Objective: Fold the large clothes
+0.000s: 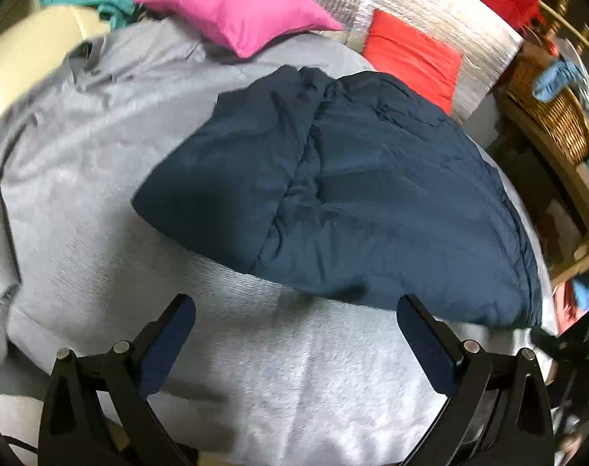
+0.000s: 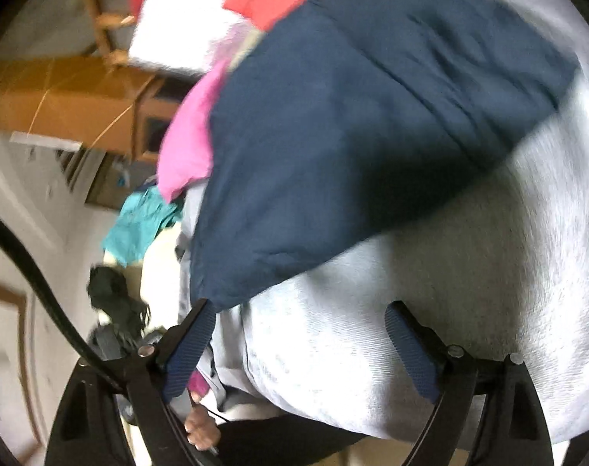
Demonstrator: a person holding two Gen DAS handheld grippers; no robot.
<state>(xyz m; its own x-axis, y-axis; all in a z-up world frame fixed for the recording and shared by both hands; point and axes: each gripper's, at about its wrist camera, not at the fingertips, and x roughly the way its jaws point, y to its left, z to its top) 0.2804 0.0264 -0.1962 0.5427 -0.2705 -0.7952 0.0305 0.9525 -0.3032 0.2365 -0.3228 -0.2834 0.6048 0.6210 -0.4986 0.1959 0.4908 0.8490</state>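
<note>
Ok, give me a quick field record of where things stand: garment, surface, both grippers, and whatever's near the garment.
garment: navy garment, folded, lying on the bed
surface: grey blanket
left gripper: open, empty, pointing at the garment's near edge
right gripper: open, empty, one fingertip by a garment corner; contact unclear
nearby: pink pillow beyond the garment, red pillow beside it
image: right wrist view blurred

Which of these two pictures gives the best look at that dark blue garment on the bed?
The left wrist view: the navy garment lies sharp and nearly whole, folded, on the grey blanket. The right wrist view shows it blurred, tilted and closer.
</note>
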